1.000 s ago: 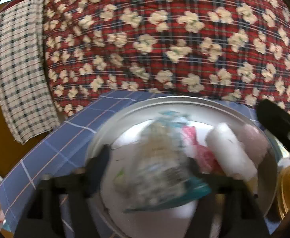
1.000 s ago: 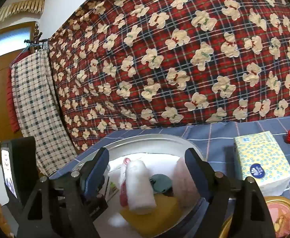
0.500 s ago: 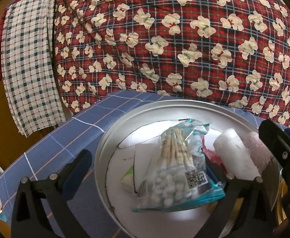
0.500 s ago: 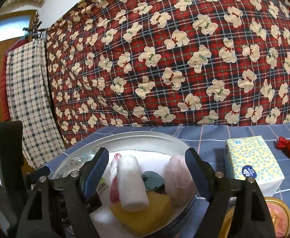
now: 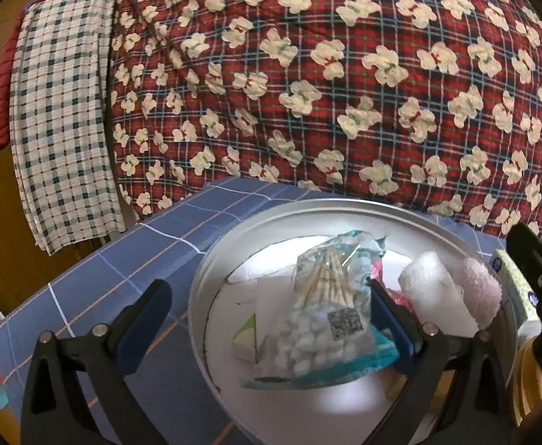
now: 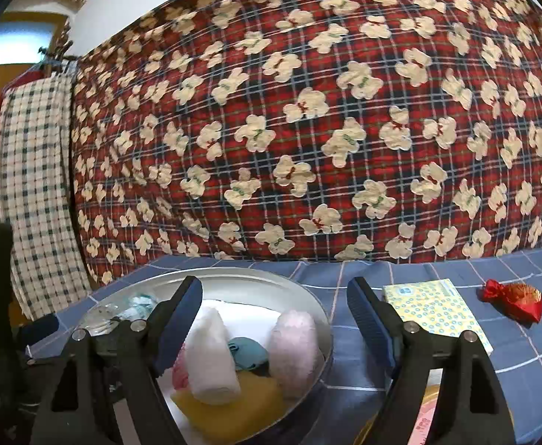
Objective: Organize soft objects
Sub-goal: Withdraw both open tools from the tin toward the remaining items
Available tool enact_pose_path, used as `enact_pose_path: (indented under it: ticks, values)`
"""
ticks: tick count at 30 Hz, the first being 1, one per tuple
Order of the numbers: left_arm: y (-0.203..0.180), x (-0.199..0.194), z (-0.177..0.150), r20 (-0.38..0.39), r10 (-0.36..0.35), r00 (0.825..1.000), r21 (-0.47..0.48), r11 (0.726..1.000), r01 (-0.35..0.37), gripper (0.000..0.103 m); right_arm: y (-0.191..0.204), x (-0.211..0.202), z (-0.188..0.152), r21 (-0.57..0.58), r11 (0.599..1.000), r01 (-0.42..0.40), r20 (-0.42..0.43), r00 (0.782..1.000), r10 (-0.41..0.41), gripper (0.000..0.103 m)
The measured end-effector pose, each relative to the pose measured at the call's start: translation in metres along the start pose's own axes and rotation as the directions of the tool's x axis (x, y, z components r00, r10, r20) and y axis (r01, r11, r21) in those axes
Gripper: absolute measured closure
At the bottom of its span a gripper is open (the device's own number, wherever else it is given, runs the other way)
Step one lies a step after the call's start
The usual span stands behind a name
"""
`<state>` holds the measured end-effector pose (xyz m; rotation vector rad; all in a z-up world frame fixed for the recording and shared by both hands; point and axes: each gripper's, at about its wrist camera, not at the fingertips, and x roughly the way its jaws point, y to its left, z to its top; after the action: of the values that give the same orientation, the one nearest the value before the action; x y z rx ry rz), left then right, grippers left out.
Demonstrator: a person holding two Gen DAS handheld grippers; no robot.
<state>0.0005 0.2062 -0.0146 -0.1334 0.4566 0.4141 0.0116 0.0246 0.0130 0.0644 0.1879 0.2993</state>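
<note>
A round metal tray (image 5: 308, 211) sits on the blue checked tablecloth. A clear bag of cotton swabs (image 5: 326, 315) lies in it, between the wide-open fingers of my left gripper (image 5: 267, 315), and neither pad presses on it. A white rolled towel (image 5: 430, 293) and a pink rolled towel (image 5: 482, 289) lie to its right. In the right wrist view my right gripper (image 6: 274, 315) stands open over the tray (image 6: 234, 274), holding nothing. Under it are the white roll (image 6: 211, 356), the pink roll (image 6: 297, 345), a teal item (image 6: 248, 352) and a yellow sponge (image 6: 234, 400).
A yellow dotted tissue pack (image 6: 434, 307) lies right of the tray, with a red pouch (image 6: 515, 300) farther right. A gold tin lid (image 6: 426, 419) sits near the front edge. A red plaid bear-print blanket (image 6: 308, 129) hangs behind the table, with a checked cloth (image 5: 63, 129) to its left.
My left gripper opened wide and let go of the cotton swab bag, which now rests in the tray. The right gripper tilted up a little over the tray.
</note>
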Motion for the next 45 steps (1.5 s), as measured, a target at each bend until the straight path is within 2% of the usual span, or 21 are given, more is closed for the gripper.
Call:
enact_pose_path:
  ticks: [5,9,26,31,38,45]
  values:
    - [0.002,-0.008,0.000,0.029,-0.004,1.000,-0.015,1.000,0.004,0.000,-0.008,-0.008,0.001,0.046,0.999,0.007,0.035,0.999,-0.009,0.021]
    - [-0.001,-0.012,-0.001,0.038,-0.014,0.999,0.000,1.000,0.014,0.000,-0.005,-0.013,0.002,0.009,0.999,0.047,0.061,0.997,-0.048,0.021]
    - [-0.015,-0.026,-0.009,0.015,-0.087,0.996,-0.001,0.996,0.087,0.000,-0.017,-0.030,0.000,-0.026,0.998,0.066,0.077,0.995,-0.064,0.020]
    - [-0.026,-0.032,-0.013,0.015,-0.103,0.995,0.012,0.995,0.103,0.000,-0.027,-0.044,-0.002,-0.085,0.990,0.115,0.093,0.990,-0.107,0.020]
    - [-0.042,-0.046,-0.018,0.029,-0.118,0.993,0.038,0.992,0.117,0.000,-0.048,-0.052,-0.003,-0.105,0.985,0.136,0.053,0.990,-0.132,0.020]
    - [-0.057,-0.061,-0.023,0.053,-0.151,0.987,0.059,0.987,0.147,0.000,-0.083,-0.058,-0.001,-0.082,0.975,0.207,0.023,0.978,-0.206,0.020]
